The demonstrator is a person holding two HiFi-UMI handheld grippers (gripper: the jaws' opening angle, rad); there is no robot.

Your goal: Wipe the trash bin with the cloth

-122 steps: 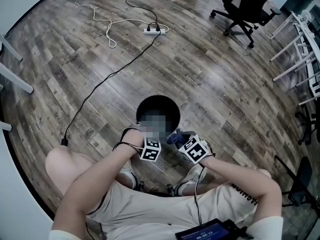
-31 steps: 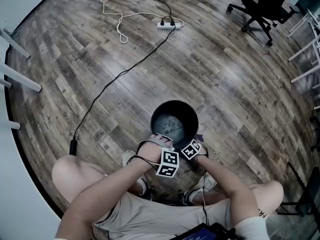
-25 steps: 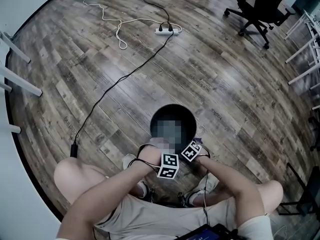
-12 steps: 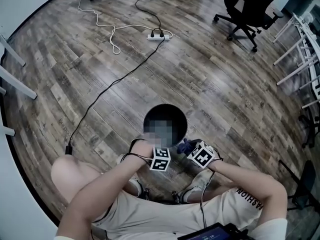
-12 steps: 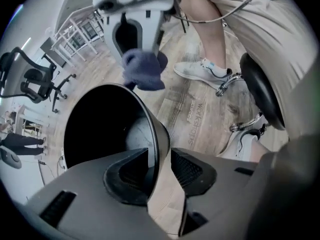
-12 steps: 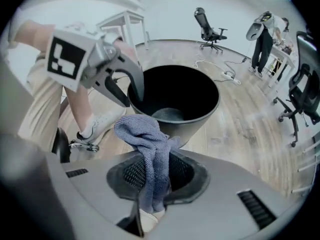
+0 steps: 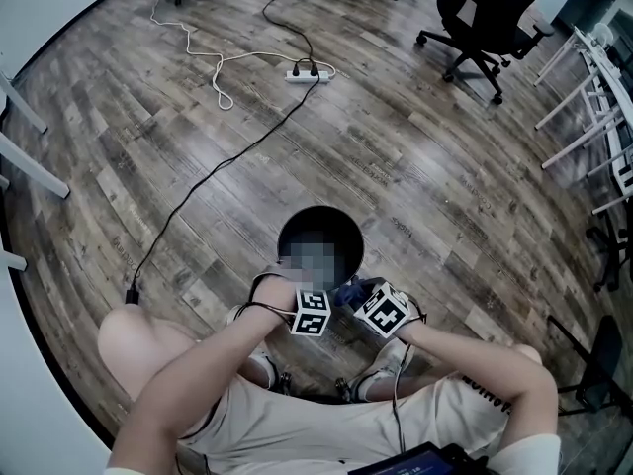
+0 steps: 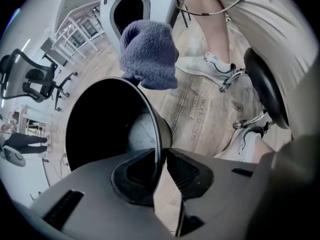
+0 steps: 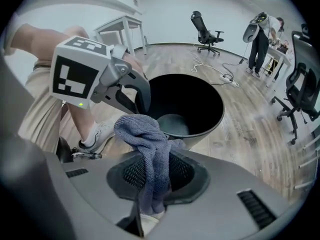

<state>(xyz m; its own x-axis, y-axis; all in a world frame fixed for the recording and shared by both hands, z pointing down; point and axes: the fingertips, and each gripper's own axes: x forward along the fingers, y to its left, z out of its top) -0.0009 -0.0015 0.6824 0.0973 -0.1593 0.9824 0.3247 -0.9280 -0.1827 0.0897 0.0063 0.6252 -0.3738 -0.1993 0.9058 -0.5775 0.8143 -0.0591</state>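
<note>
The trash bin (image 7: 341, 221) stood open on the wooden floor (image 7: 198, 166) just in front of the seated person's feet, its dark inside bare. The cloth (image 9: 150, 149), a blue-grey bunch, hung just beside the bin's near rim, clamped between the pressed-together jaws of the right gripper (image 9: 155, 184) with its loose end spilling over them. The left gripper (image 8: 160, 169) straddled the rim on the person's side: its jaws had just been closing with the thin bin wall between them, and the pads seemed to press on it, though the wall's dark edge made the contact hard to read

A second earlier the right gripper had sat low against the bin's near side; it had since come up, so the cloth was now off the lower wall and level with the rim. I judged that one wiping stroke had ended and the left gripper's grip on the rim was being renewed to steady the bin for the next pass

Farther out lay a power strip (image 7: 310, 71) with its cables, and an office chair (image 7: 485, 8) stood well apart
</note>
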